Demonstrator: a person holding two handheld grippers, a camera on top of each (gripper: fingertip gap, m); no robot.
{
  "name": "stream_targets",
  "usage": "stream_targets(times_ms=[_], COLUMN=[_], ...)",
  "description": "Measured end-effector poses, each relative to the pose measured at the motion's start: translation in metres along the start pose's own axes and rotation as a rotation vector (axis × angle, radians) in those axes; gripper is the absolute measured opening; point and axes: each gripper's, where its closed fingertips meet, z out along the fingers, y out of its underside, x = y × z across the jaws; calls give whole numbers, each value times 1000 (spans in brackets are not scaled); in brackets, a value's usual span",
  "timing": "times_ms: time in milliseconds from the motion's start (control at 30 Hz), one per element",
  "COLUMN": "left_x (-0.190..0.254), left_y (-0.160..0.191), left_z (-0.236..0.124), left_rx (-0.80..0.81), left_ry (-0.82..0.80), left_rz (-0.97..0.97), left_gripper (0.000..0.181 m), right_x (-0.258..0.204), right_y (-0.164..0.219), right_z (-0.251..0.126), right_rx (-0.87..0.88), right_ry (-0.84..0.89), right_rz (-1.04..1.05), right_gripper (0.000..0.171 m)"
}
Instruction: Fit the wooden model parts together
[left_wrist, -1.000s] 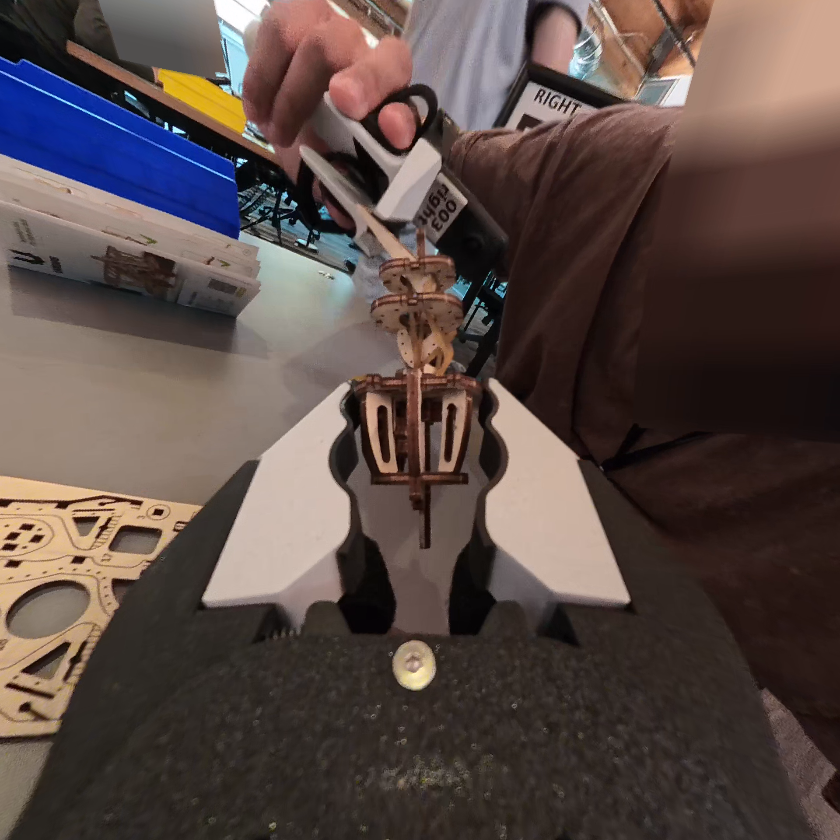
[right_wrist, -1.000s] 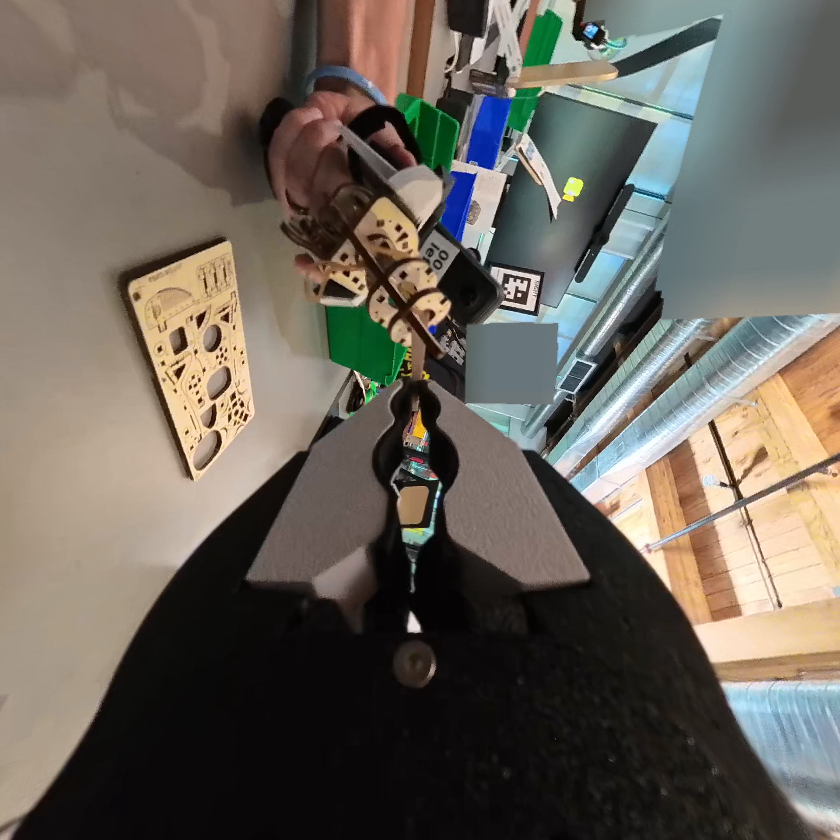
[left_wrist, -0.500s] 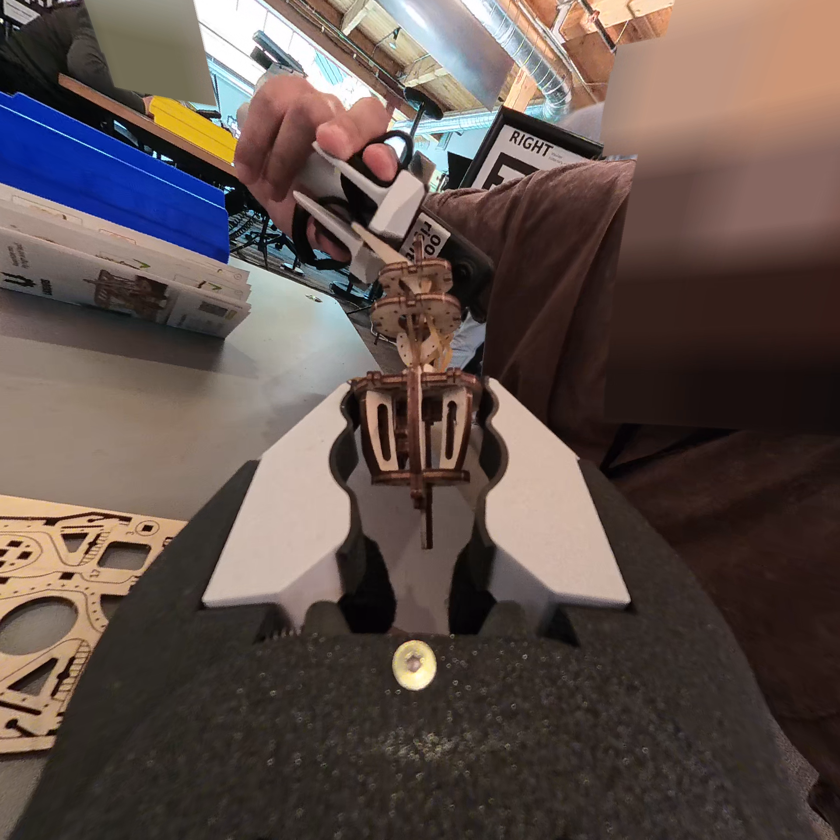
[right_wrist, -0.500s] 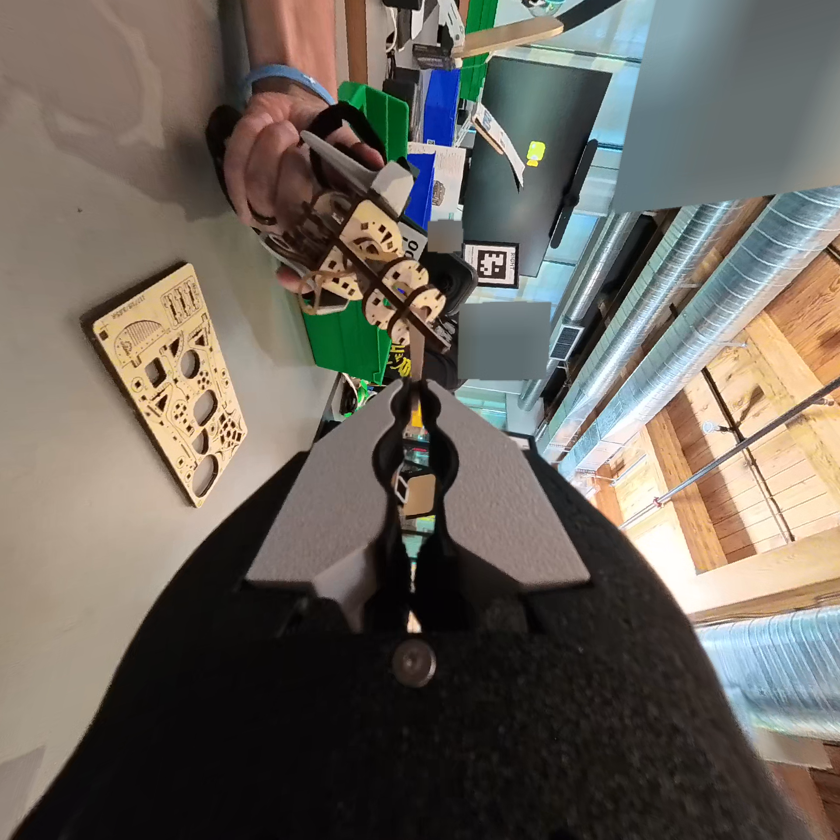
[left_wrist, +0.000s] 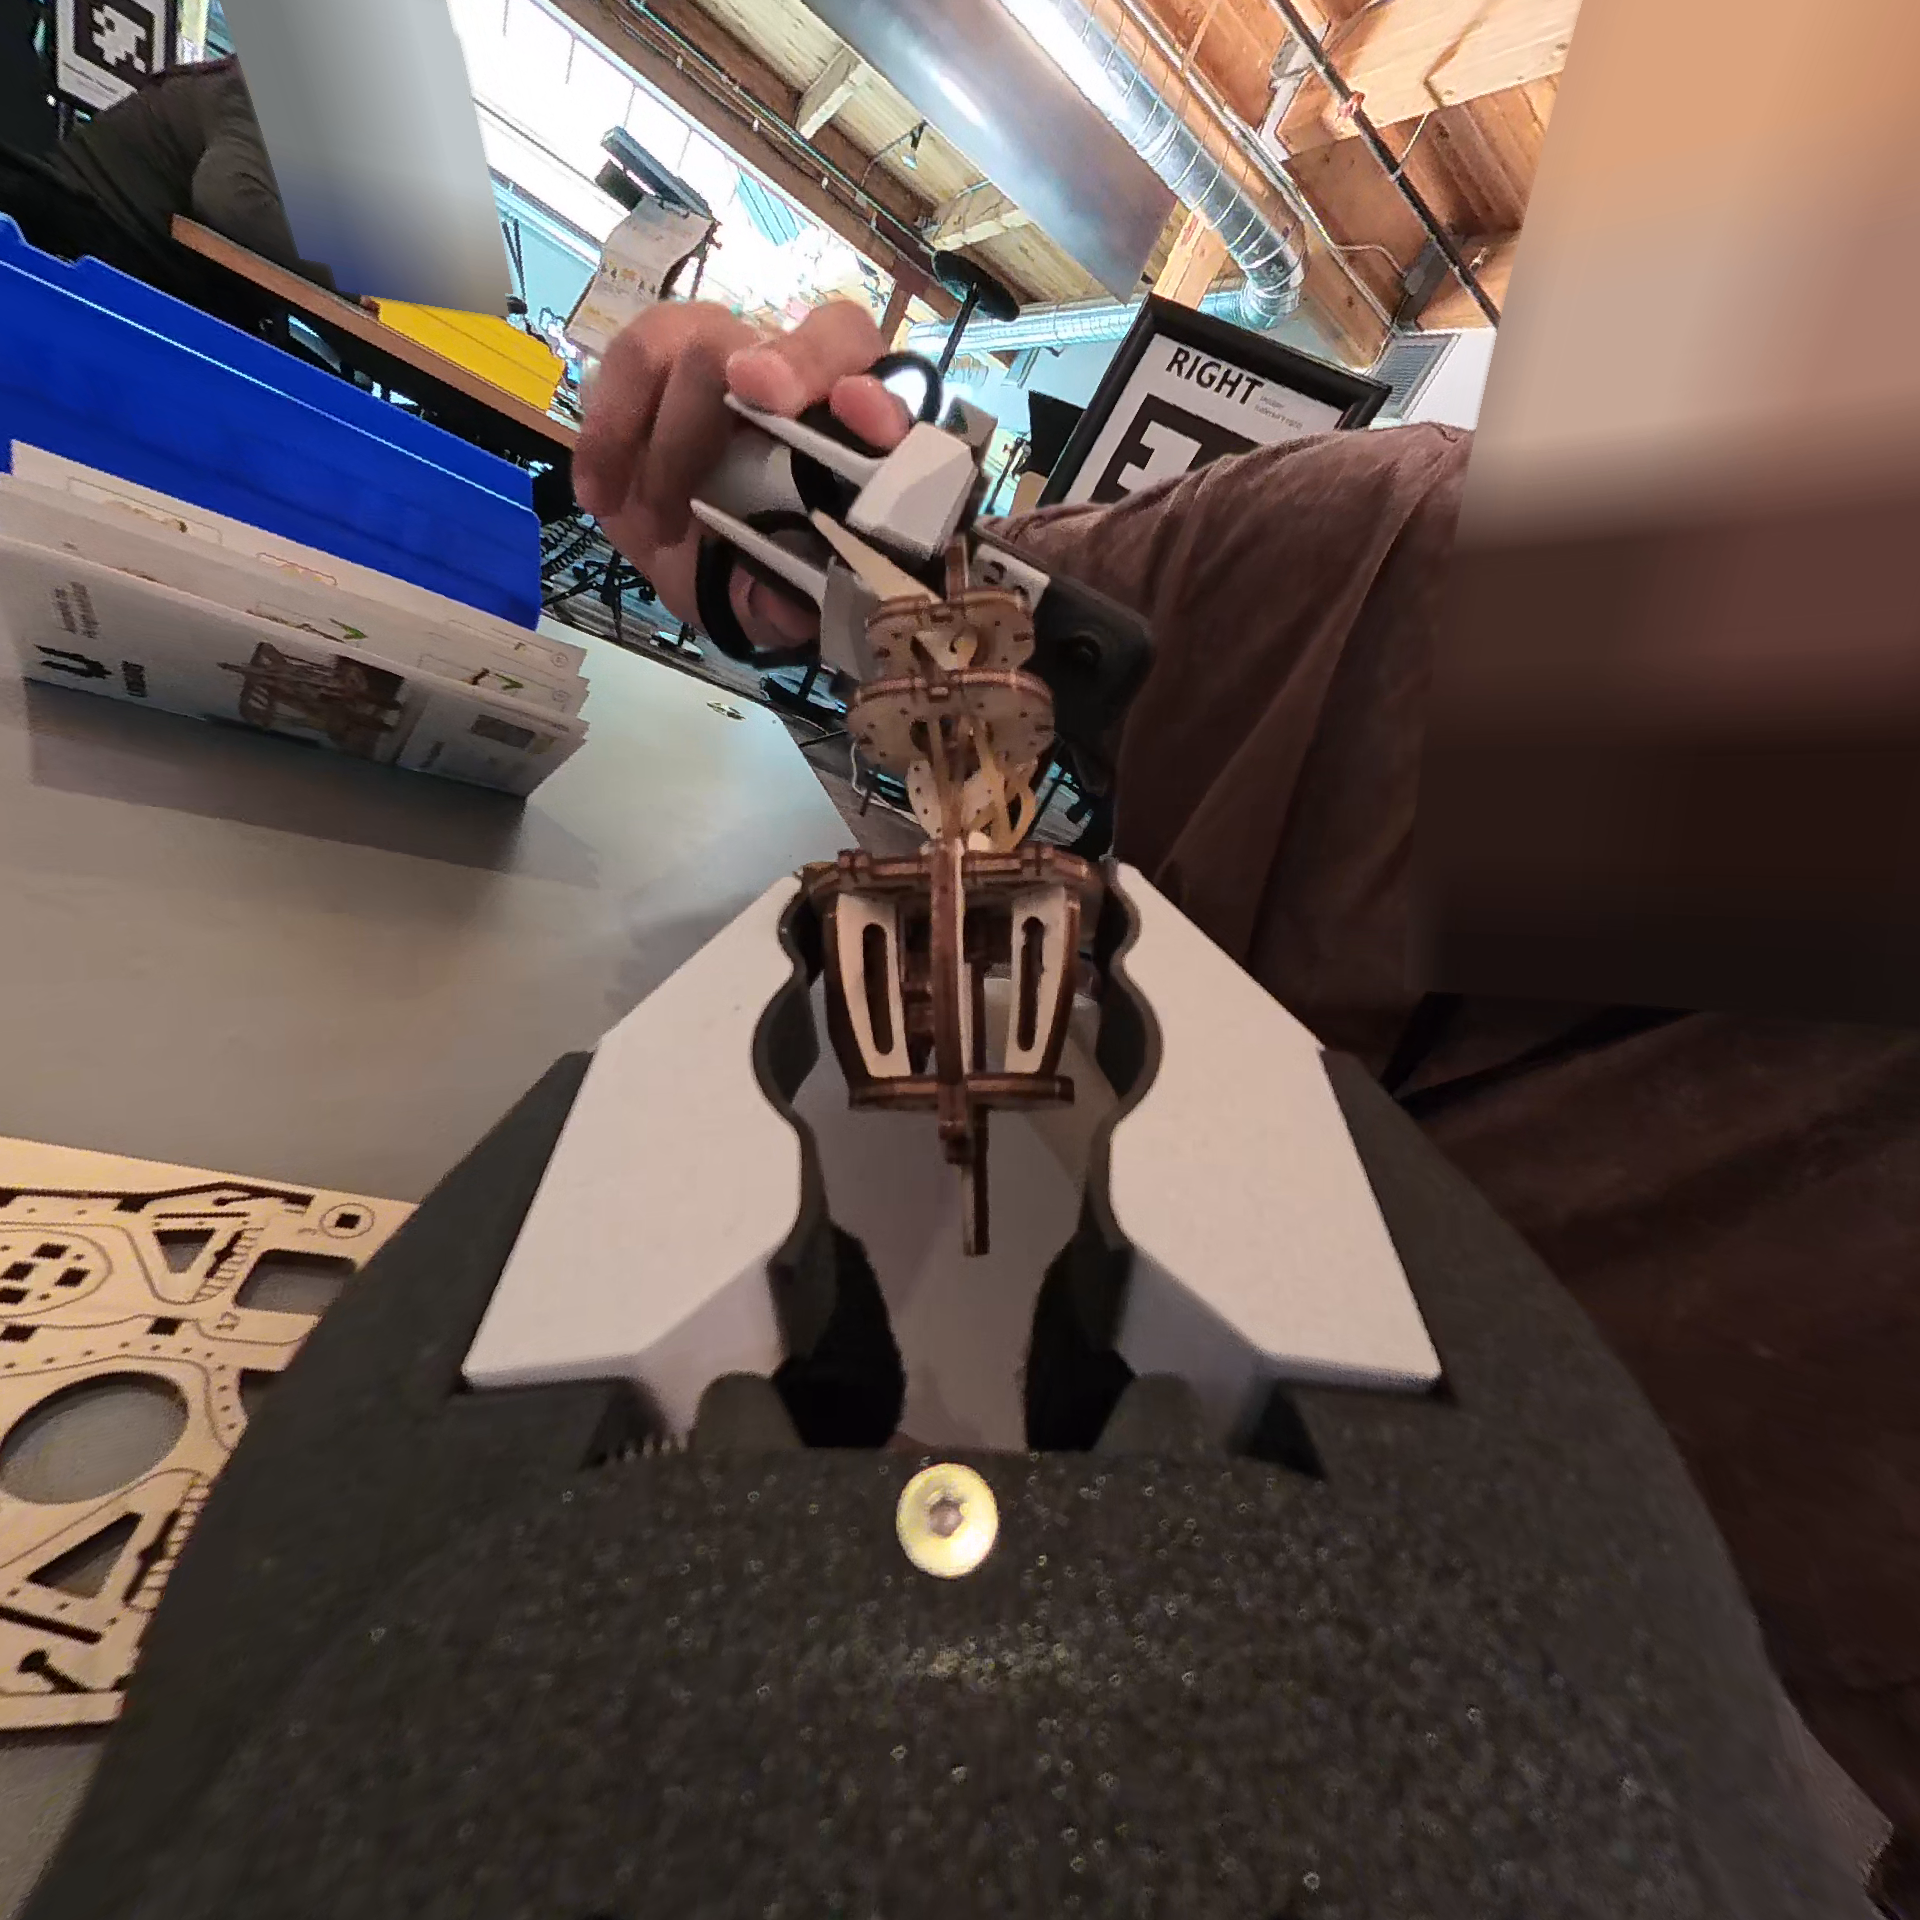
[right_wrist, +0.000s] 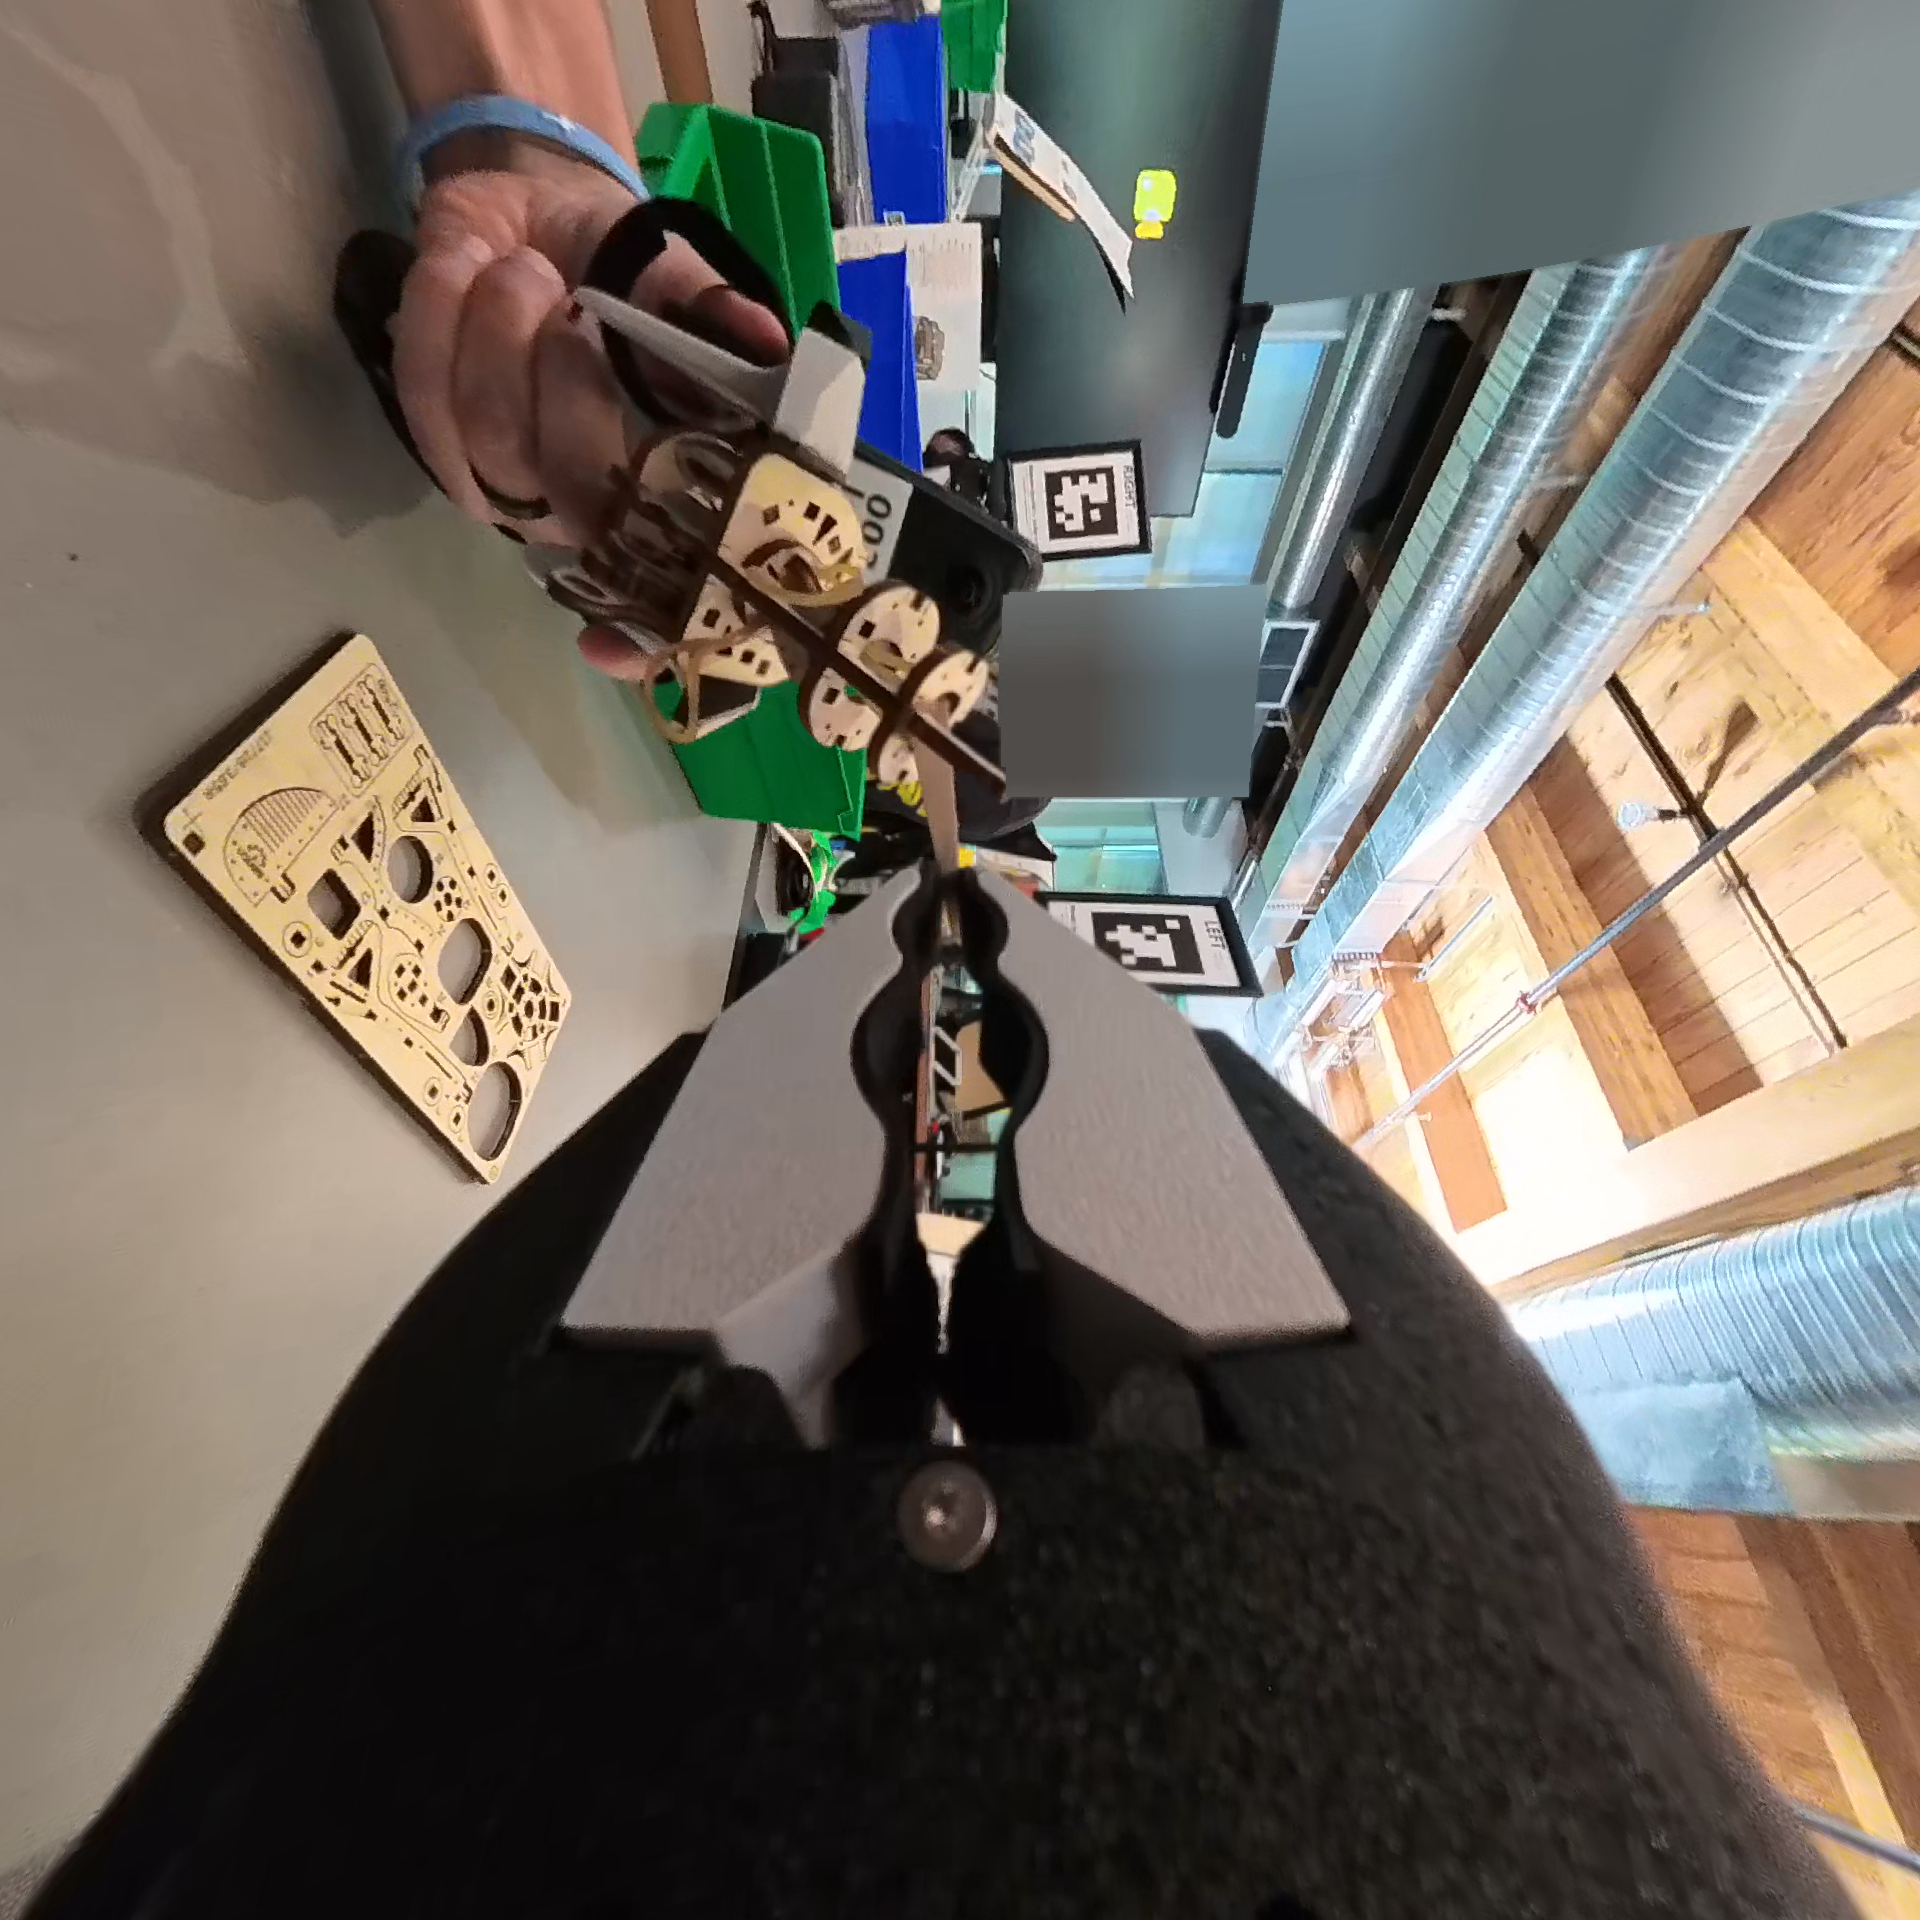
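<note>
My left gripper (left_wrist: 951, 914) is shut on the dark, slotted base of the wooden model (left_wrist: 951, 977), which rises away from it as a stack of pale discs on a central spine. My right gripper (right_wrist: 948, 883) is shut on a thin wooden strip (right_wrist: 943, 821) whose far end meets the discs at the model's top (right_wrist: 800, 623). In the left wrist view the right gripper (left_wrist: 883, 520) shows beyond the model with a hand around it. In the right wrist view the left gripper (right_wrist: 727, 364) shows behind the model, also in a hand.
A punched-out plywood sheet (left_wrist: 135, 1382) lies flat on the grey table (left_wrist: 312, 935); it also shows in the right wrist view (right_wrist: 364, 904). Booklets (left_wrist: 291, 665) and a blue bin (left_wrist: 208, 416) stand at the table's far left. Green bins (right_wrist: 758, 748) stand beyond the edge. Left tips to right tips: about 7 cm.
Both grippers have tilted together with the model between them, so the left wrist view now shows more ceiling. Neither grip has changed, and the strip stays at the model's top.
</note>
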Motion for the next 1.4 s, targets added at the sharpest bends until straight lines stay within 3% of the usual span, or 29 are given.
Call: stream_targets(times_ms=[33,667,1233,1400], left_x=[-1,-34,-39,-37], left_y=[-1,-8,-5,-5], left_z=[0,-9,-12,-11], left_rx=[6,22,11,16], left_ry=[-5,-240,-255,-241], left_rz=[1,114,91,91], left_gripper=[49,50,49,49], right_x=[0,-16,-11,-21], right_y=[1,26,48,42], right_z=[0,-3,-11,-16], right_rx=[-14,-200,-269,-245], right_ry=[8,-24,-54,-102], right_rz=[7,6,81,16], right_gripper=[1,1,1,2])
